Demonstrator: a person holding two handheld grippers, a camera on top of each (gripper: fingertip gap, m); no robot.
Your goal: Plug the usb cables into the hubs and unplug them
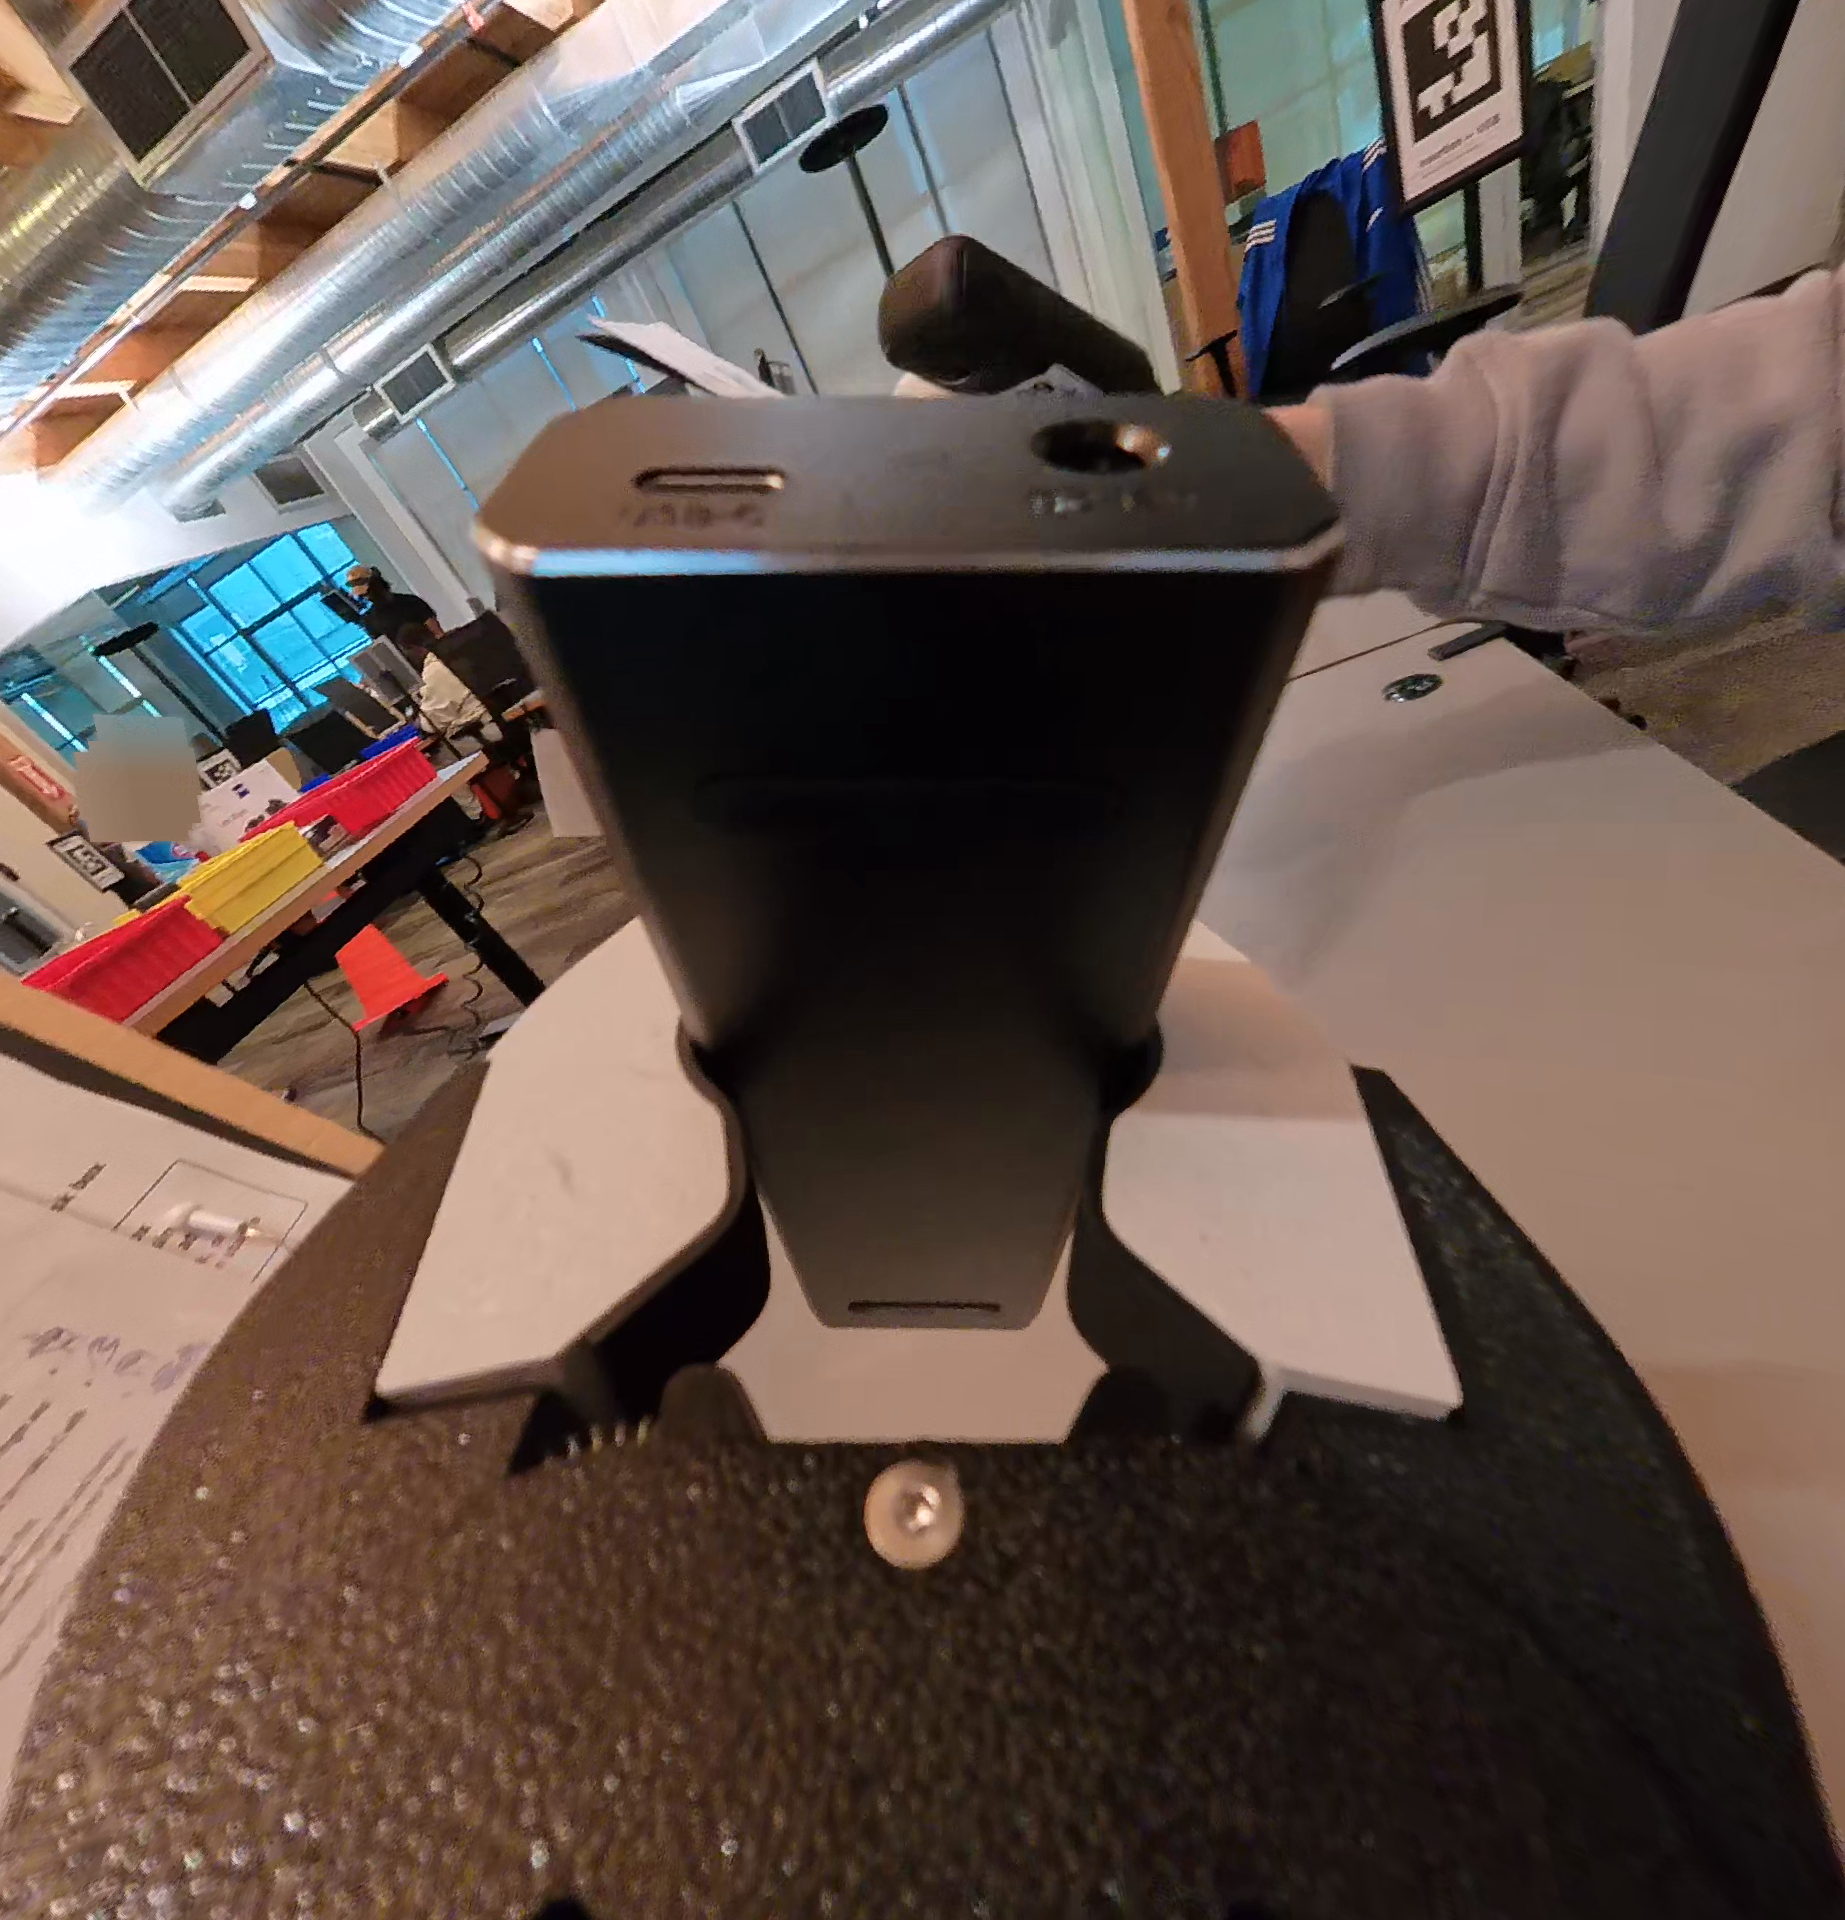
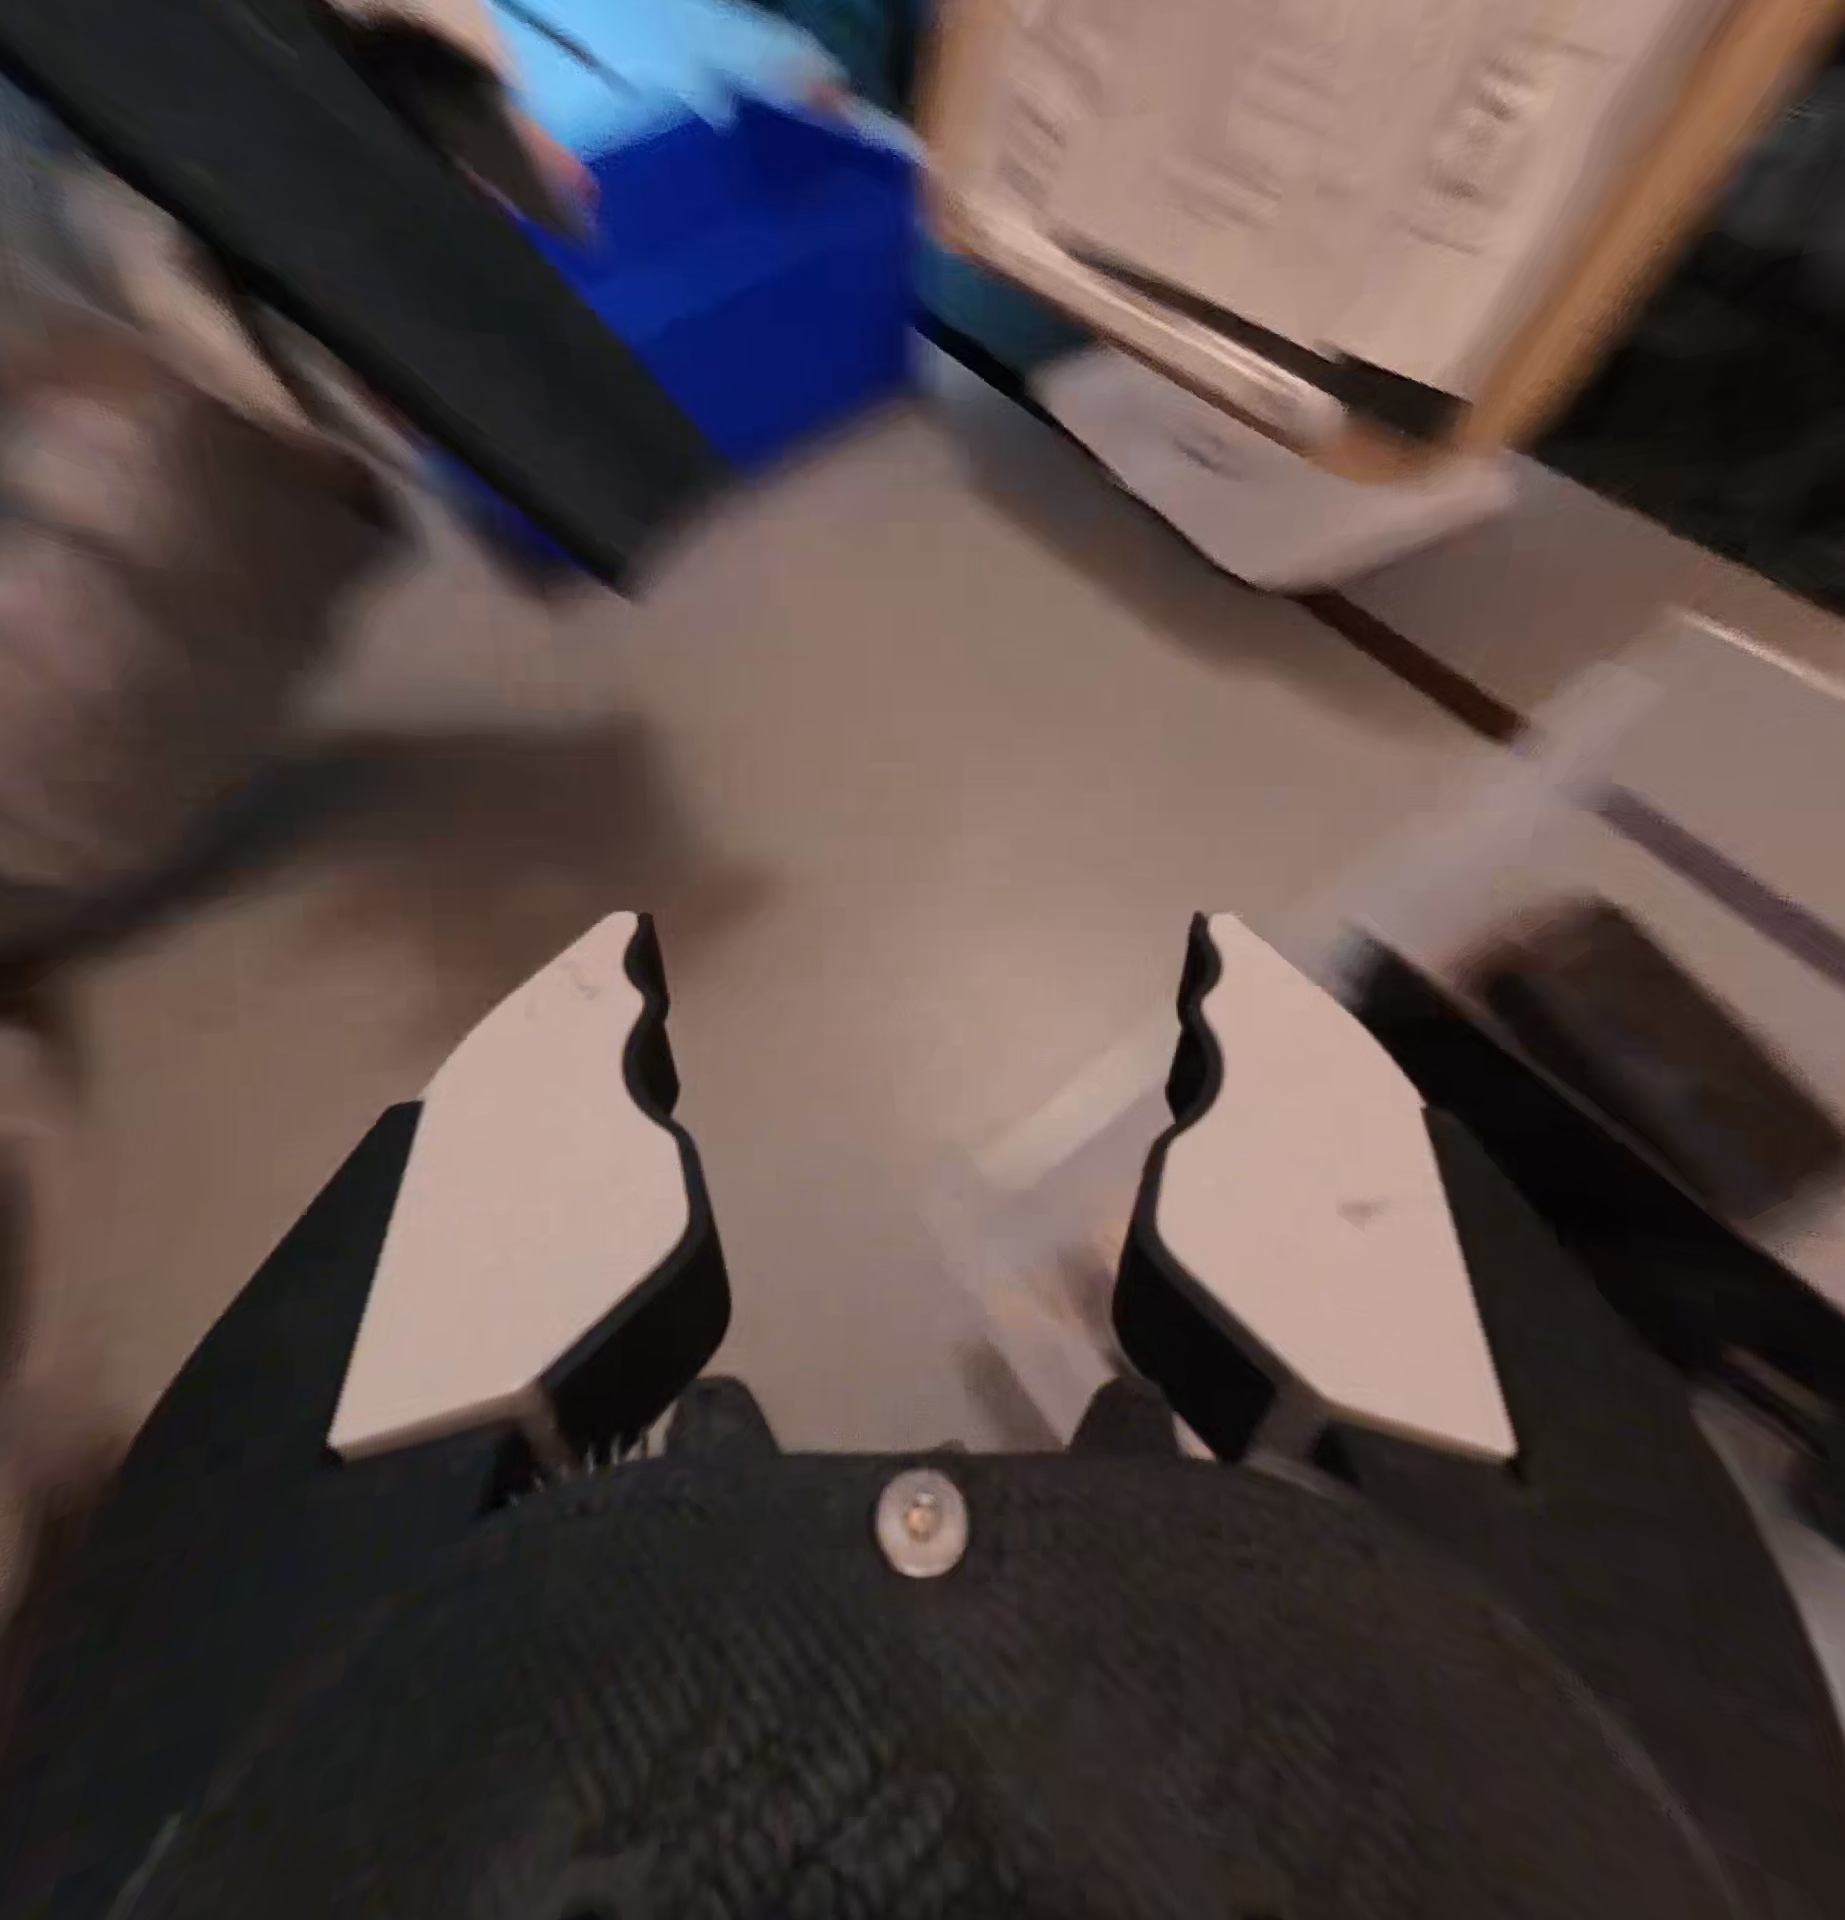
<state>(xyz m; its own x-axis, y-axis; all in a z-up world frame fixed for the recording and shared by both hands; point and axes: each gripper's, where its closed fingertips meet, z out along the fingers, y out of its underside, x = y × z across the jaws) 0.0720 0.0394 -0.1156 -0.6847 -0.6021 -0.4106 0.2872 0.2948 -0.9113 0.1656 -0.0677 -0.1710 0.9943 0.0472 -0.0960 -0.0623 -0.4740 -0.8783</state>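
Note:
In the left wrist view my left gripper (image 1: 923, 1049) is shut on a black USB hub (image 1: 913, 790) and holds it upright above the white table (image 1: 1520, 987). The hub's top end face shows a slim oval port (image 1: 708, 482) and a round socket (image 1: 1097, 449). No cable is plugged into that end. In the right wrist view my right gripper (image 2: 920, 925) is open and empty over the grey-white table (image 2: 897, 675). That view is heavily blurred. A pale cable-like streak (image 2: 1063, 1122) lies on the table by the right finger; I cannot tell what it is.
A person's grey sleeve (image 1: 1624, 457) and a black handle (image 1: 1001, 312) show behind the hub. A paper sheet (image 1: 87, 1351) lies at the left. In the right wrist view a blue bin (image 2: 731, 270), a dark bar (image 2: 378, 281), a wood-framed board (image 2: 1365, 156) and a dark block (image 2: 1645, 1060) surround the table.

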